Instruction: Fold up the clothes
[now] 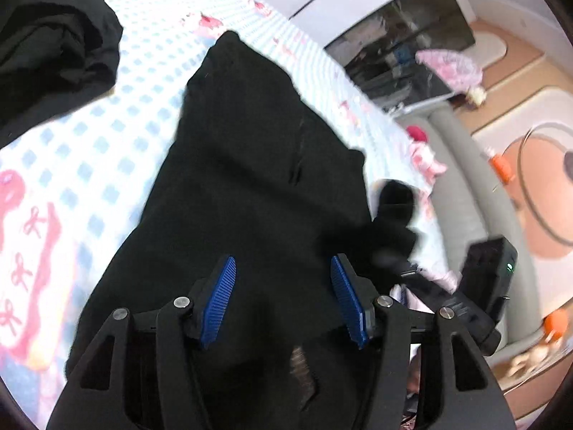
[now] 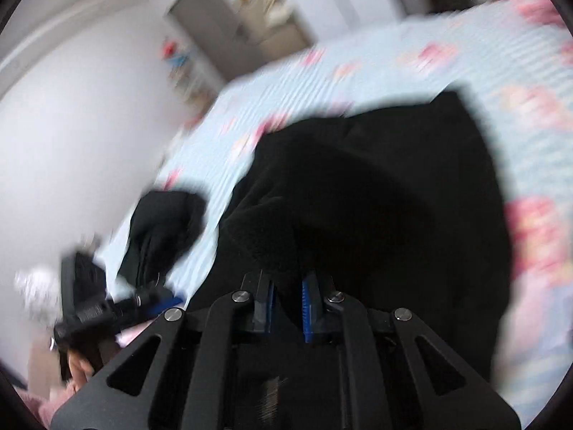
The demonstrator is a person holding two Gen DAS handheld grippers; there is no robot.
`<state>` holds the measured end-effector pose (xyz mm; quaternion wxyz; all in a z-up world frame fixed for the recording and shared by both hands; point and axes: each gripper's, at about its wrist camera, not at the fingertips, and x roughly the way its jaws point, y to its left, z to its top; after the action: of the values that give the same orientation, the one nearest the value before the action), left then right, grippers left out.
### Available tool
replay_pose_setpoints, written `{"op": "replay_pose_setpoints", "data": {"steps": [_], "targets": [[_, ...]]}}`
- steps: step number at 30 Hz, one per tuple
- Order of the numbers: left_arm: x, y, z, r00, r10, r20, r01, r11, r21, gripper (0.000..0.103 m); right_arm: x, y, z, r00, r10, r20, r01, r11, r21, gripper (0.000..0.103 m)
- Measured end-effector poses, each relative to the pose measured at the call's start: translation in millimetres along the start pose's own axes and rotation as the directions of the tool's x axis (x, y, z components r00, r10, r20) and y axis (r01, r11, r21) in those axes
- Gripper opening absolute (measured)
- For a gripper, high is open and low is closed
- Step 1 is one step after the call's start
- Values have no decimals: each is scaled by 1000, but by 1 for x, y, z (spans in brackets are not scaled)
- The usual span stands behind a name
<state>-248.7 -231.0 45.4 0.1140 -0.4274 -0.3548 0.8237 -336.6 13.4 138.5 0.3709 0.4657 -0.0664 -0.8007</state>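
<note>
A black garment (image 1: 250, 165) is spread on the bed (image 1: 107, 136), over a blue-checked sheet with pink prints. The left hand-held gripper (image 1: 283, 304) is held above the near part of the cloth with its jaws apart and nothing pinched between them. The right hand-held gripper (image 2: 288, 308) is closed on a raised fold of the same black garment (image 2: 376, 215), the cloth bunched between its blue pads. A fold is judged to be under way; next, the gripped edge would need to be carried across and laid flat. A second dark heap (image 1: 46, 46) lies apart.
</note>
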Motion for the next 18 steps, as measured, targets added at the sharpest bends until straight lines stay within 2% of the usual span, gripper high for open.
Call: {"op": "replay_pose_setpoints", "data": {"steps": [1,2,3,5,6,7,8,10,11,13,16,18], "targets": [[4,5,0,1000,-25,-17,25,999,-21,58,23,5,-8,997,-14,-70,14,1000,-8,14],[9,11,0,998,-51,-34,49,998,-43,58,41,6,-15,990,-23,-136,23,1000,0,22],[13,16,0,996,-76,-50,73,995,-65,59,57,7,-25,979,-41,-201,44,999,10,26],[25,21,-1,987,-140,-74,132,986,-102,68,51,13,-31,980,-40,-194,38,999,-14,38],[33,18,-5,984,-157,-82,148,983,-113,68,42,17,-32,984,-31,-176,25,999,-34,45],[40,15,-7,981,-173,-87,161,979,-124,68,31,19,-31,985,-11,-173,3,999,-48,61],[46,14,-6,979,-188,-85,175,975,-135,68,20,21,-30,985,10,-171,-21,998,-60,67],[63,8,-10,971,-220,-92,206,969,-139,69,-2,14,-31,975,77,-210,-95,993,-76,66],[77,2,-19,970,-222,-103,208,969,-130,69,-12,10,-30,976,69,-209,-89,992,-87,66],[87,-15,-32,973,-189,-131,179,980,-84,70,-25,1,-28,986,-13,-168,-4,995,-100,66],[99,-43,-33,987,-54,-151,62,997,53,70,-28,-29,-20,980,-158,-118,156,987,-25,66],[102,-59,-31,989,17,-145,4,990,142,57,-23,-53,-15,960,-254,-120,262,964,52,66]]}}
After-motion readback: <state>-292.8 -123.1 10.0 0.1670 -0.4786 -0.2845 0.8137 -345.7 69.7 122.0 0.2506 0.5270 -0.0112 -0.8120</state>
